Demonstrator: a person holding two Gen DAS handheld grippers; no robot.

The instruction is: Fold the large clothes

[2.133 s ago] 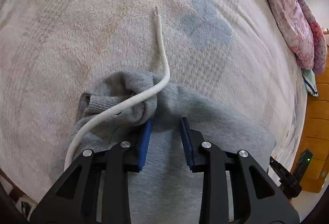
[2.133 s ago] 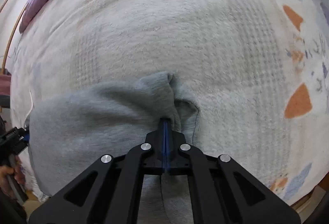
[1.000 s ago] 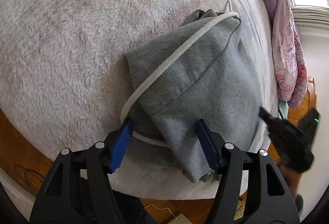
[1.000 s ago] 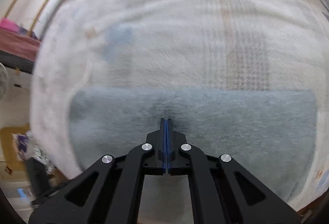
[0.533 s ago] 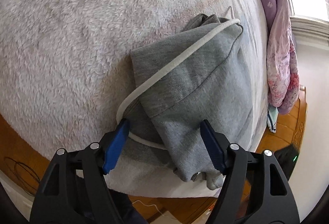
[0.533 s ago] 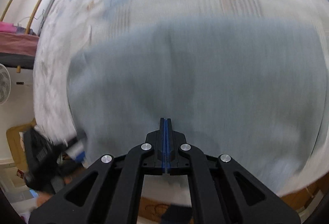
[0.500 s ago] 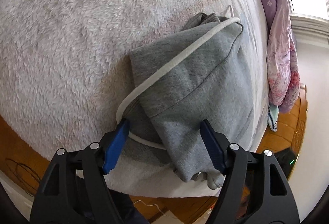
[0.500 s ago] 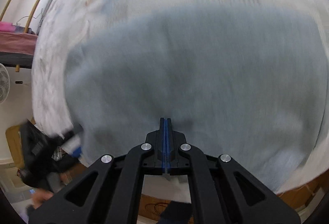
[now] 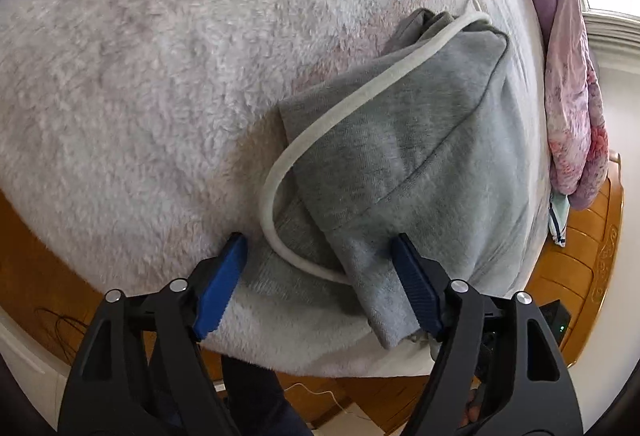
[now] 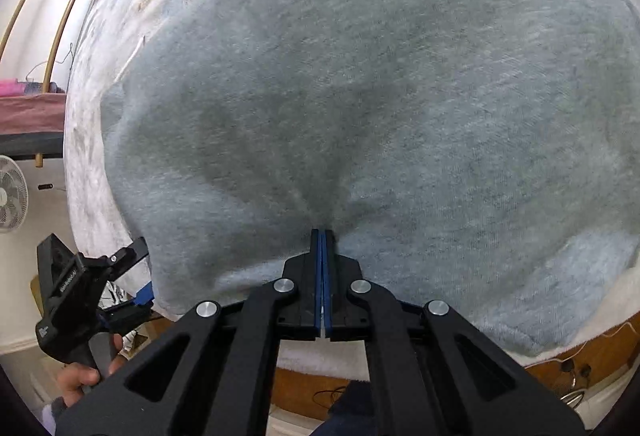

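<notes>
A grey hooded sweatshirt (image 9: pixel 408 156) lies on the bed near its front edge, folded over, with a white drawstring (image 9: pixel 344 104) looping across it. My left gripper (image 9: pixel 318 268) is open, its blue pads on either side of the sweatshirt's near corner, holding nothing. In the right wrist view the grey sweatshirt (image 10: pixel 380 84) fills most of the frame. My right gripper (image 10: pixel 322 236) is shut on its near edge, and the cloth puckers at the jaws. The left gripper (image 10: pixel 136 272) shows at the lower left there, at the garment's left corner.
The bed is covered by a white fleecy blanket (image 9: pixel 160 76). A pink and purple quilt (image 9: pixel 572 76) is piled at the far right edge. A wooden bed frame (image 9: pixel 588 268) and floor lie beyond. A white fan (image 10: pixel 12 196) stands at the left.
My right gripper, still shut on the sweatshirt, has come closer, so the cloth now fills its view. My left gripper has stayed open at the garment's corner and barely moved.
</notes>
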